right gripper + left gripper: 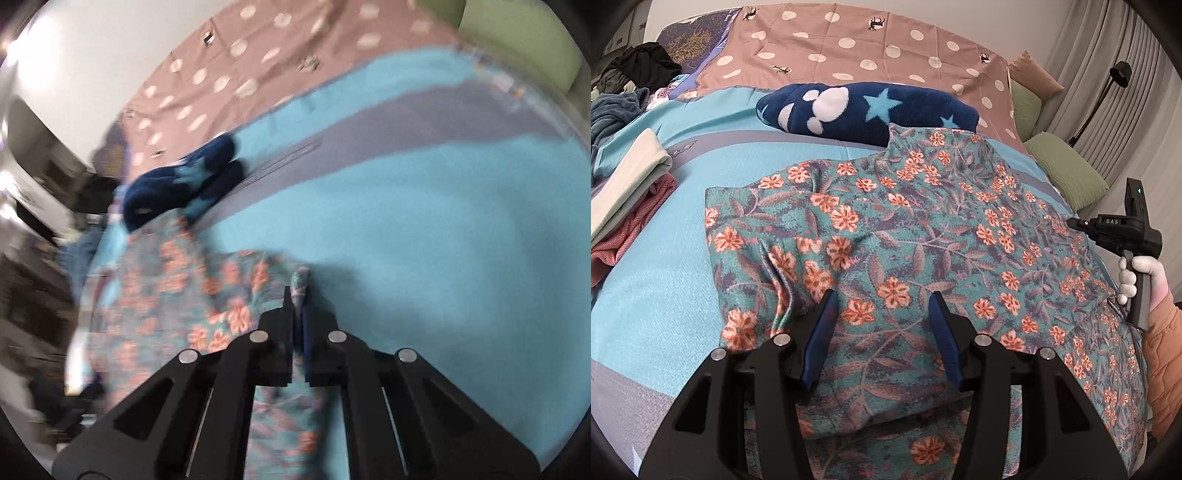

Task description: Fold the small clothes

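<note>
The floral garment (905, 229) lies spread across the turquoise bedspread (665, 295) of the bed, flattened so that a fold can be made; a stack of folded clothes (631, 192) sits apart at the bed's left side, probably the finished pile, and a navy star-patterned blanket (864, 107) lies just beyond the garment's far edge. The left hand-held gripper (882, 306) hovers low over the near part of the cloth with its jaws standing apart and nothing pinched between them, seemingly ready to steady or take the fabric. The right hand-held gripper (297, 295) is clenched on a bunched bit of the garment's edge, which pokes out past the fingertips; that view is smeared, so how much cloth it has is hard to tell. That grip likely serves to carry the edge over for a fold.
</note>
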`<state>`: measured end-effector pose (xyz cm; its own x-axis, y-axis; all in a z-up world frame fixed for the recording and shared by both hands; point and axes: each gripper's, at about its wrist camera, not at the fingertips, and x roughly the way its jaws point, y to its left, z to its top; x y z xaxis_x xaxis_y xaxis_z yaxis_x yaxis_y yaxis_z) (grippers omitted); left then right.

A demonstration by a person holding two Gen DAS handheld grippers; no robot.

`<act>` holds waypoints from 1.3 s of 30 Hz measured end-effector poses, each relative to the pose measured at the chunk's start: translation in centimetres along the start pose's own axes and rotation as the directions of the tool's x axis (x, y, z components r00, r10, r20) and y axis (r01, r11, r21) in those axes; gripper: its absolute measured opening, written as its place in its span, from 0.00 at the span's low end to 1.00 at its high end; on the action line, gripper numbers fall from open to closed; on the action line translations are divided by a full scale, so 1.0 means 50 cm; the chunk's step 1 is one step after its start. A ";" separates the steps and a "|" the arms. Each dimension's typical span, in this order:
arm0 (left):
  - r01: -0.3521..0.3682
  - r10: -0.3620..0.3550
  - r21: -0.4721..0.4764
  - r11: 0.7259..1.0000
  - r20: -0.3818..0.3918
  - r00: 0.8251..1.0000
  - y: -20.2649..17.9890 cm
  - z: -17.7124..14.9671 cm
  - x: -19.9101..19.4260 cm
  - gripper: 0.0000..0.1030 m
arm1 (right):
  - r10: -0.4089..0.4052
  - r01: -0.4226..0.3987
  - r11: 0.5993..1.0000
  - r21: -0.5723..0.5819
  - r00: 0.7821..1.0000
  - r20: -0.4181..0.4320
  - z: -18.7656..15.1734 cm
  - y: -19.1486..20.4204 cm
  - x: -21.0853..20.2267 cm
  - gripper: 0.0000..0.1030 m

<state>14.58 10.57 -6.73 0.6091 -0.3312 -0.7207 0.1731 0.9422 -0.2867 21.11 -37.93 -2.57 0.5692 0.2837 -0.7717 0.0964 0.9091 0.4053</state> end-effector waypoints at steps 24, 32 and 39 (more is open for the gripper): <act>-0.084 0.085 0.025 0.996 -0.058 0.995 0.022 0.231 0.121 0.51 | 0.000 -0.036 0.963 -0.265 0.991 -0.136 0.085 0.254 0.173 0.44; -0.337 0.345 0.251 0.907 0.015 0.939 -0.030 0.187 0.124 0.55 | -0.169 0.179 0.924 -0.339 0.984 0.058 0.046 0.259 0.111 0.33; -0.187 0.172 0.124 0.975 0.117 0.978 0.030 0.080 -0.102 0.68 | 0.057 0.001 0.929 -0.370 0.988 0.146 -0.112 0.172 -0.172 0.59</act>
<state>14.82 13.89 -0.98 0.7163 -0.1555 -0.6802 0.1510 0.9863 -0.0665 12.51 -30.83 4.81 0.6868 0.2872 -0.6677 -0.2119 0.9578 0.1940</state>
